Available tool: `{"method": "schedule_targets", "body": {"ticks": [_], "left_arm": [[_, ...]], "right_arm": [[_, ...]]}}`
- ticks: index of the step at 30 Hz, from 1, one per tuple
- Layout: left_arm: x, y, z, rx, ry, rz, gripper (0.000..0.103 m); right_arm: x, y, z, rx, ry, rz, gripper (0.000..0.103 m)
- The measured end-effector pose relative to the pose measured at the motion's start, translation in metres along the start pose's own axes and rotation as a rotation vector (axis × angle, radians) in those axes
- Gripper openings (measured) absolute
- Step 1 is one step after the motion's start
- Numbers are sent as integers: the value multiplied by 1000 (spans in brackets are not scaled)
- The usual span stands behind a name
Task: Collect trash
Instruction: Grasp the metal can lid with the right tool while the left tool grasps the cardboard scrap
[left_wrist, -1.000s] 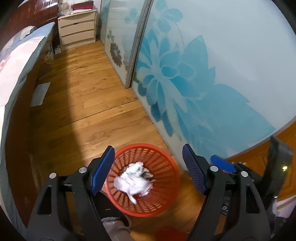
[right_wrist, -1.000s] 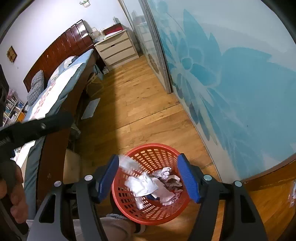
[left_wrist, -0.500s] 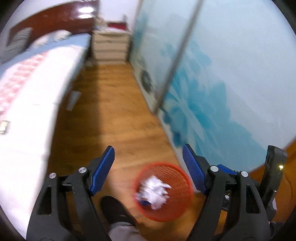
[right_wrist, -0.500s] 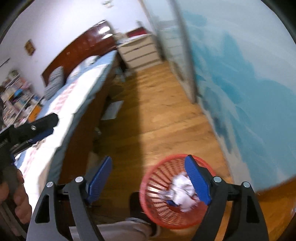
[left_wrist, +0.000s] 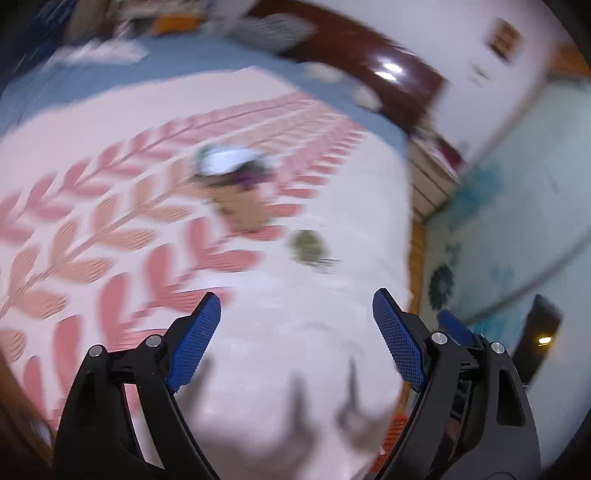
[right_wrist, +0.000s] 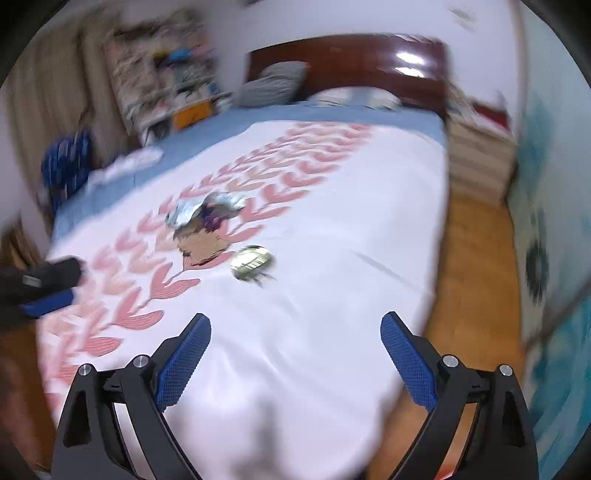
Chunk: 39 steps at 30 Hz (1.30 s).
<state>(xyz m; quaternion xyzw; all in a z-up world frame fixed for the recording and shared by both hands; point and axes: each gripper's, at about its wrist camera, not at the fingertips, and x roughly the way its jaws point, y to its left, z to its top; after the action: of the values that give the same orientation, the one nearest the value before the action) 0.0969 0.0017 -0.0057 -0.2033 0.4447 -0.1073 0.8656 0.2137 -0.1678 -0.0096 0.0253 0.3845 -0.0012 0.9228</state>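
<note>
Both views are blurred by motion. On the white bedspread lies a heap of trash: a silvery wrapper (right_wrist: 199, 211), a purple scrap and a brown paper piece (right_wrist: 201, 245). The same heap (left_wrist: 236, 181) shows in the left wrist view. A small greenish-silver wad (right_wrist: 253, 260) lies apart, nearer to me, and the wad (left_wrist: 308, 247) appears in the left view too. My left gripper (left_wrist: 295, 332) hovers over the near bedspread, its jaws opening, nothing between them. My right gripper (right_wrist: 295, 354) is likewise over the bed, jaws opening and empty. The left gripper (right_wrist: 40, 288) shows at the right view's left edge.
The bed (right_wrist: 332, 258) with pink leaf pattern fills both views; a dark headboard (right_wrist: 351, 59) and pillows lie beyond. A wooden floor strip (right_wrist: 476, 277) runs along the right, with a nightstand (right_wrist: 480, 158) and blue-flowered wardrobe doors (right_wrist: 554, 221). Shelves (right_wrist: 162, 74) stand at the far left.
Both grippers swung away from the red basket on the floor and now look over the bed. Their jaws stand wider, the right most clearly. The basket has left both views.
</note>
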Motion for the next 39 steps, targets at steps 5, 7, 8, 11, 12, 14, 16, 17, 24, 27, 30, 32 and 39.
{"method": "schedule_targets", "body": {"ticks": [5, 7, 8, 11, 12, 14, 16, 17, 24, 27, 30, 32, 39], "left_arm": [[-1, 51, 9, -34, -4, 78, 84], [0, 62, 11, -32, 3, 87, 84], [4, 66, 12, -33, 10, 93, 84], [9, 74, 13, -47, 29, 95, 84], [11, 74, 13, -45, 33, 91, 84], [18, 67, 14, -13, 46, 88, 84], [26, 57, 15, 43, 50, 107, 84], [29, 52, 15, 78, 47, 127, 84], [73, 29, 22, 223, 78, 162, 84], [84, 29, 29, 134, 90, 130, 84], [104, 15, 36, 174, 76, 122, 87], [121, 16, 45, 153, 95, 129, 88], [173, 30, 61, -20, 161, 141, 88]], "right_arm": [[71, 61, 12, -129, -11, -36, 91], [95, 62, 23, -103, 31, -34, 91], [103, 61, 30, -84, 35, -21, 92], [132, 52, 37, -101, 75, -72, 92], [144, 50, 39, -87, 104, -53, 92], [171, 42, 33, -41, 224, 13, 93], [174, 47, 33, -73, 232, 4, 90], [175, 51, 34, -92, 237, 15, 87], [176, 55, 36, -77, 247, 136, 56], [168, 48, 42, 7, 245, 177, 56], [151, 36, 51, 94, 218, 190, 56], [137, 18, 55, 151, 198, 165, 56], [126, -41, 60, 262, 194, 102, 56]]}}
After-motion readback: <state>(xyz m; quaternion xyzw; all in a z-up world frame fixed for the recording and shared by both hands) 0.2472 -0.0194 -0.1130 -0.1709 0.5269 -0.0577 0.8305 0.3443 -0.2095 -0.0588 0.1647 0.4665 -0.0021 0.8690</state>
